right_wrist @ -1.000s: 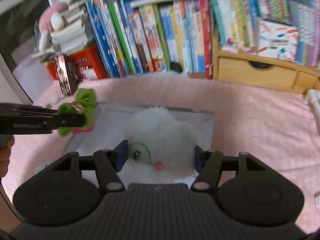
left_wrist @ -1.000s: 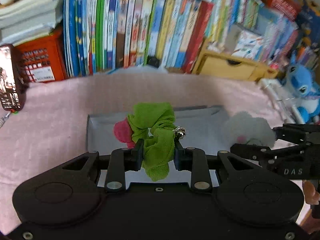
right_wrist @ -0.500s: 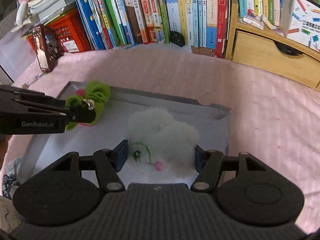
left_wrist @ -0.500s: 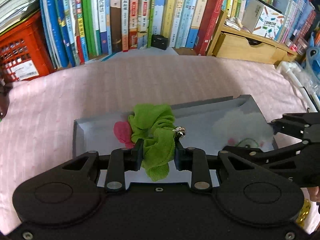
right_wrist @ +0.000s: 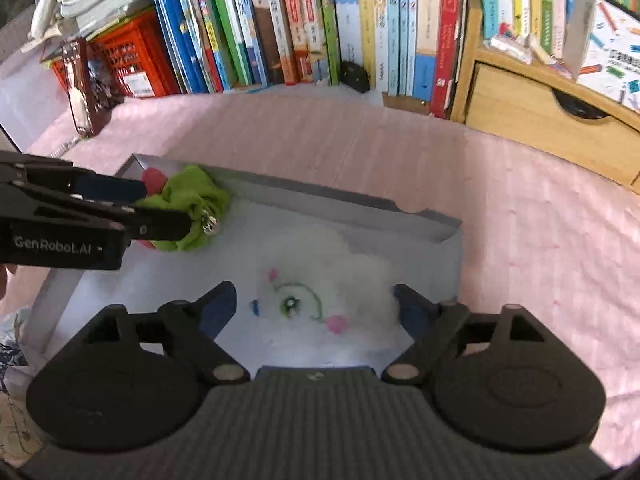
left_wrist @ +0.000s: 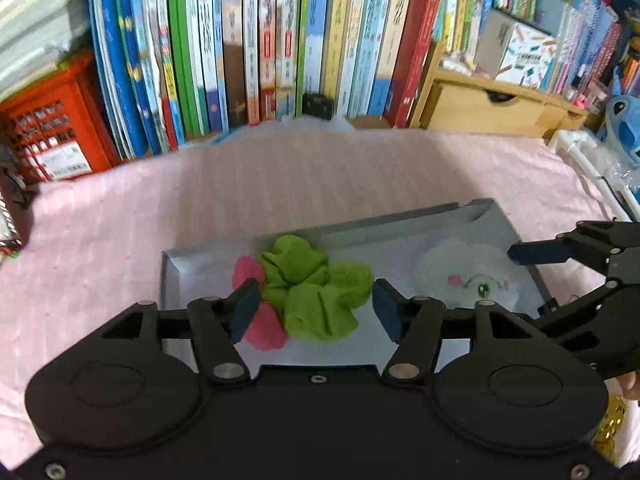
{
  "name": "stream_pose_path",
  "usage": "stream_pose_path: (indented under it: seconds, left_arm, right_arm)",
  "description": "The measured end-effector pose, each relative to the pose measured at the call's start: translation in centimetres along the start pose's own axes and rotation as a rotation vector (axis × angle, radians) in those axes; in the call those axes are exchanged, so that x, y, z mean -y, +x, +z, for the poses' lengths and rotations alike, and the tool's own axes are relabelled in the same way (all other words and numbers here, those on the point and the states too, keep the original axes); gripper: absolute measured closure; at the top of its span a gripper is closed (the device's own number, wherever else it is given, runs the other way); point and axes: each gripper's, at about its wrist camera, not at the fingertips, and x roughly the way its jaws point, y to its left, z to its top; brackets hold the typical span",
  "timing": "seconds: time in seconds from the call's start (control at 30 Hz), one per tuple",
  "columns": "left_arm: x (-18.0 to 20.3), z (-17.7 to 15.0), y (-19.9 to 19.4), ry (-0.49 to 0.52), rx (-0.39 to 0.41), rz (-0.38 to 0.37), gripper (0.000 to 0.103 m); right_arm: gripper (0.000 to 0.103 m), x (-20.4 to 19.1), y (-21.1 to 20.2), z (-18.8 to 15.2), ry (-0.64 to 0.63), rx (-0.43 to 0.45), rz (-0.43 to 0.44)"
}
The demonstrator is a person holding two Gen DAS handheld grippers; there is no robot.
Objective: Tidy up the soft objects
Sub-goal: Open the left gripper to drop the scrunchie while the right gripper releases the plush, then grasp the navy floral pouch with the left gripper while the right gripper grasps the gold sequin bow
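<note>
A green scrunchie (left_wrist: 316,288) with pink parts lies in the left end of a grey shallow box (left_wrist: 360,224). My left gripper (left_wrist: 312,308) is open, its fingers on either side of the scrunchie. A white fluffy soft toy (right_wrist: 332,276) with an embroidered face lies in the box's right part. My right gripper (right_wrist: 316,308) is open around the toy. The scrunchie (right_wrist: 188,208) and the left gripper also show in the right wrist view. The toy (left_wrist: 468,276) and the right gripper's fingers (left_wrist: 540,252) show in the left wrist view.
The box sits on a pink cloth (right_wrist: 520,220). A row of upright books (left_wrist: 280,40) lines the back. A red crate (left_wrist: 52,128) stands at back left, a wooden drawer unit (right_wrist: 540,116) at back right, a blue plush (left_wrist: 624,128) far right.
My left gripper has opened and let go of the green scrunchie, which now lies in the box. My right gripper has opened wider around the white toy, which rests in the box.
</note>
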Motion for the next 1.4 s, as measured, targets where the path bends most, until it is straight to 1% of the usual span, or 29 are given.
stream_pose_path:
  seconds: [0.03,0.1,0.2,0.27,0.43,0.67,0.73,0.8,0.93,1.0,1.07,1.3,1.4]
  left_arm:
    - [0.1,-0.2,-0.9,0.002,0.024,0.001,0.033]
    - [0.2,-0.6,-2.7,0.006,0.065,-0.004,0.025]
    - [0.4,-1.2,-5.5,0.017,0.121,-0.016,0.024]
    - [0.5,-2.0,-7.6,0.020,0.163,-0.024,0.020]
    - [0.7,-4.5,-12.3,0.023,0.250,-0.051,0.017]
    - [0.0,-9.6,-18.2,0.013,0.394,-0.067,0.010]
    - [-0.2,-11.3,-19.6,0.015,0.429,-0.063,0.006]
    - [-0.5,-13.2,-20.8,0.010,0.462,-0.052,0.005]
    - [-1.5,-16.8,-22.6,-0.013,0.515,-0.039,0.003]
    - [-2.1,-18.3,-23.3,-0.026,0.541,-0.036,0.002]
    - [-2.7,-19.7,-24.0,-0.038,0.559,-0.016,0.001]
    - [-4.2,-24.6,-24.4,-0.085,0.560,0.120,0.001]
    - [-5.0,-26.8,-24.0,-0.107,0.559,0.149,0.001]
  right_arm:
    - [0.009,-0.2,-0.7,-0.1,-0.012,0.019,-0.004]
    - [0.008,-0.6,-2.1,-0.3,-0.029,0.051,-0.018]
    - [0.008,-1.1,-4.7,-0.7,-0.033,0.112,-0.019]
    - [0.007,-1.4,-6.6,-1.3,-0.034,0.160,-0.020]
    - [0.005,-2.0,-11.4,-3.6,-0.046,0.278,-0.030]
    - [0.003,-2.8,-16.3,-7.8,-0.076,0.416,-0.085]
    - [0.002,-3.2,-17.4,-9.4,-0.079,0.462,-0.095]
    - [0.002,-3.7,-18.0,-10.9,-0.085,0.496,-0.111]
    - [0.000,-4.8,-18.8,-14.3,-0.115,0.575,-0.183]
    - [0.000,-5.1,-18.9,-15.6,-0.118,0.588,-0.209]
    - [0.000,-5.3,-19.0,-17.2,-0.106,0.596,-0.218]
    - [0.000,-5.1,-19.3,-21.4,-0.036,0.603,-0.263]
    - [0.000,-4.9,-19.2,-22.9,-0.010,0.610,-0.271]
